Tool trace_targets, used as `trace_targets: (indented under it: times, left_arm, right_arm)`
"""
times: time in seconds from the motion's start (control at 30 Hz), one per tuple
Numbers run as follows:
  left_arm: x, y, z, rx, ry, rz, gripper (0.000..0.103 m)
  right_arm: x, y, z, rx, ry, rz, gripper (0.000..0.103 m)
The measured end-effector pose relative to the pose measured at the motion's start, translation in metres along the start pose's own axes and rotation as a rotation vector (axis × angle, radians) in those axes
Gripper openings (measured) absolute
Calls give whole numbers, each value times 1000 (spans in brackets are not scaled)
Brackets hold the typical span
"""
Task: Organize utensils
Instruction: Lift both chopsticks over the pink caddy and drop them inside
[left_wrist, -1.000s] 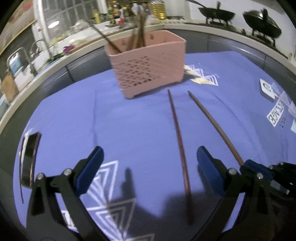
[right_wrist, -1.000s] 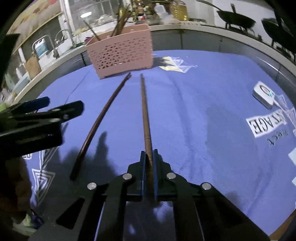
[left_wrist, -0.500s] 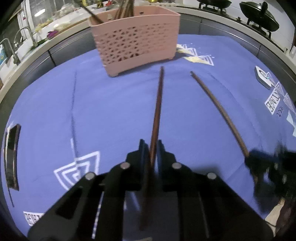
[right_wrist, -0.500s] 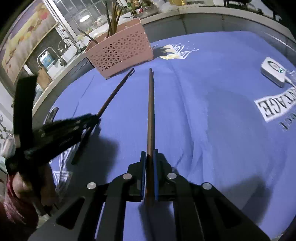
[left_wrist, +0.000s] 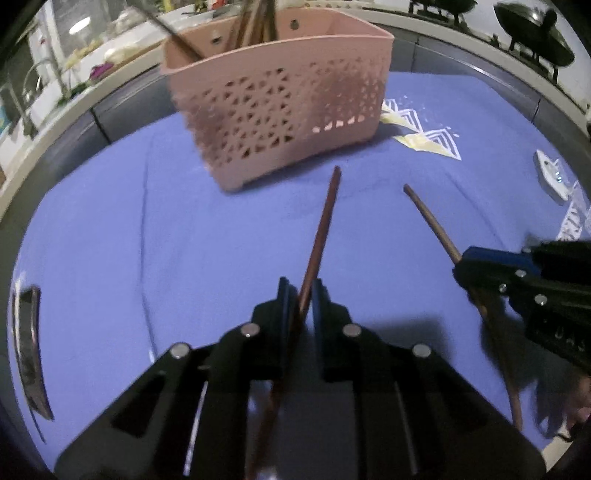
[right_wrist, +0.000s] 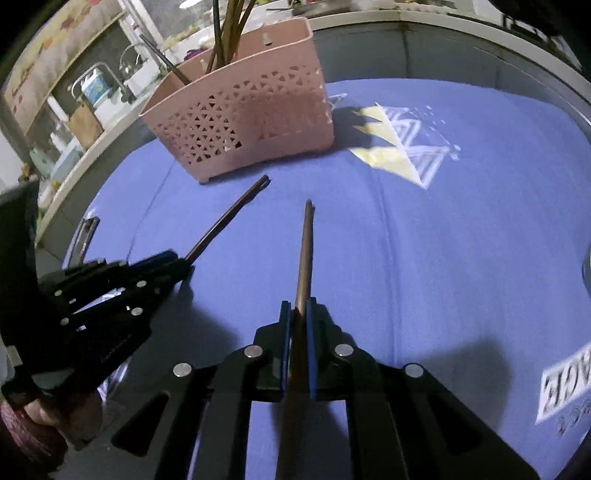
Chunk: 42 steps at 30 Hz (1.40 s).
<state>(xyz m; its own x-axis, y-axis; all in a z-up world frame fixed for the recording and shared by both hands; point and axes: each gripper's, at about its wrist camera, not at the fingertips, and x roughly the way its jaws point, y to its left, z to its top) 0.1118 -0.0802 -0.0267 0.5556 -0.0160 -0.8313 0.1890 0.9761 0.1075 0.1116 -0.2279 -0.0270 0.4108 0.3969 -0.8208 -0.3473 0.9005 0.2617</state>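
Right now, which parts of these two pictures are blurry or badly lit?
Left wrist view: pink basket smeared by motion blur, right gripper soft at the edge. Right wrist view: sharper, dim overall, with dark gripper shadows on the blue cloth; fisheye bends the counter edge.

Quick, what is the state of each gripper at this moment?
Left gripper: shut on the left chopstick.
Right gripper: shut on the right chopstick.

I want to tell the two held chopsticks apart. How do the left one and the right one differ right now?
The left chopstick looks reddish and straight; the right chopstick looks duller brown. The left chopstick's tip sits nearer the pink basket than the right chopstick's. Both are clamped in a shut tool, left tool and right tool, pointing toward the basket above the blue cloth.
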Motion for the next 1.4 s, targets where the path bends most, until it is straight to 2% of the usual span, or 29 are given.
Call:
trace_targets:
  times: [0.27,0.4,0.53,0.63,0.8,1.03,1.2,1.3,1.4]
  left_arm:
    - [17,-9,28,75,-14,8,12]
    - [21,-8,31,73,-27,-52,5]
    - [15,1,30,24,-36,-135,4]
    - [-9,10,27,0,-104,-186,4]
    - [-71,32,23,-65,-254,-271,4]
    - [-133,55,37,-119,-400,-319,4]
    - [-178,75,66,-185,-526,-346,4]
    - [-199,88,90,-199,-586,-319,4]
    - [-212,102,112,-216,-646,-281,4]
  right_arm:
    - [14,-3,28,-60,51,23,9]
    - [18,-3,34,-69,49,44,7]
    - [15,-11,32,8,34,151,6]
    - [-8,-6,26,3,-44,206,6]
    - [-55,14,18,-53,-186,237,5]
    - [-112,34,33,-86,-375,240,5]
    - [-152,46,79,-85,-484,253,5]
    - [-171,55,113,-94,-539,248,5]
    - [-184,65,152,-130,-590,206,5]
